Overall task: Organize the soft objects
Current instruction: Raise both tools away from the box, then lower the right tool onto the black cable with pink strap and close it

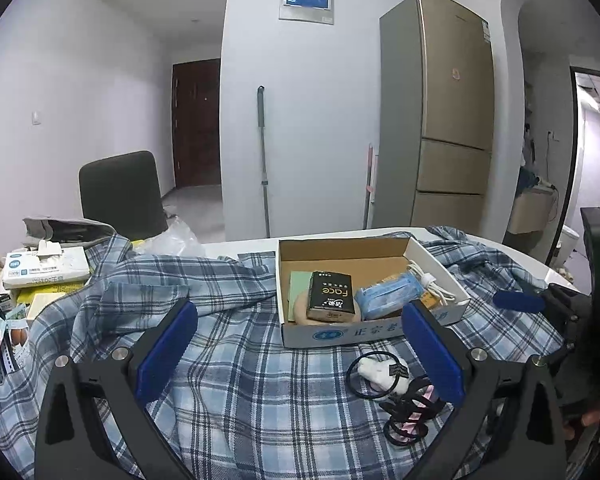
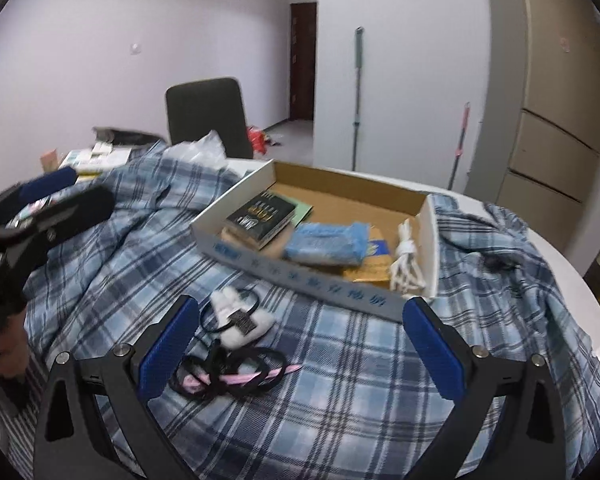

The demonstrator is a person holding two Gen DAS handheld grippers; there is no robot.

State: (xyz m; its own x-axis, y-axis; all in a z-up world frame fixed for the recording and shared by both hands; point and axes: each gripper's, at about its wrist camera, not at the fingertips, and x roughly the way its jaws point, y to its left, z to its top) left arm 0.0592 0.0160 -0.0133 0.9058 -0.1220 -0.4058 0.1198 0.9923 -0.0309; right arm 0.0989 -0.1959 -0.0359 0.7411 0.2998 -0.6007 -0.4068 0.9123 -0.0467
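A blue plaid shirt (image 1: 228, 360) (image 2: 360, 380) lies spread and rumpled over the table. On it rest a black hair tie with a white plush (image 1: 380, 372) (image 2: 238, 318) and a tangle of black and pink hair ties (image 1: 410, 416) (image 2: 228, 376). My left gripper (image 1: 300, 344) hovers open above the shirt, its right pad next to the ties. My right gripper (image 2: 300, 340) is open too, the ties by its left pad. Nothing sits between either pair of pads. At the right edge of the left wrist view one blue pad (image 1: 518, 301) of the right gripper shows.
An open cardboard box (image 1: 340, 336) (image 2: 300, 276) sits on the shirt behind the ties, holding a black pack, a blue pack and a white cable. Tissue packs and clutter (image 1: 44, 268) fill the table's left end. A dark chair (image 1: 120, 196) stands behind.
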